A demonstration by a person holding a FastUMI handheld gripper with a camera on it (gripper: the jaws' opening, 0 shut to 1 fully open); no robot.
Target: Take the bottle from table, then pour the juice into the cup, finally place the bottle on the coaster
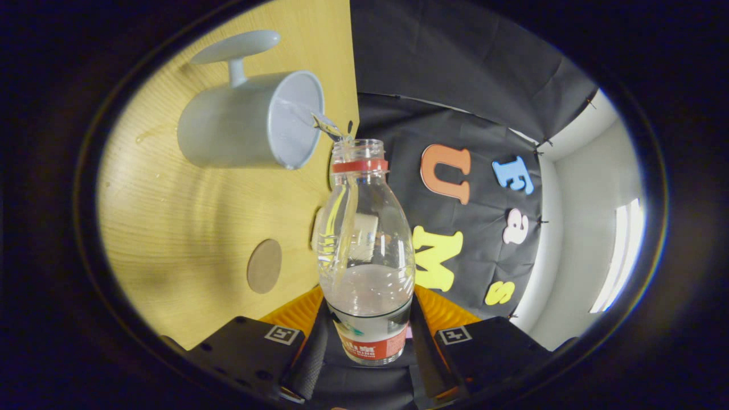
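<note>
A clear plastic bottle [364,250] with a red neck ring and no cap sits between my fingers, and my gripper [367,336] is shut on its lower body. The bottle is tilted over, its open mouth level with the rim of a grey handled cup [250,121]. A thin clear stream runs from the mouth into the cup. Some liquid is left inside the bottle. A round brown coaster [264,266] lies flat on the wooden table [171,216], beside the bottle's body and nearer to my fingers than the cup.
A small white object [364,228] shows through the bottle on the table edge. The black cloth wall [467,85] hangs past the table's edge, with a white wall [581,228] beyond it.
</note>
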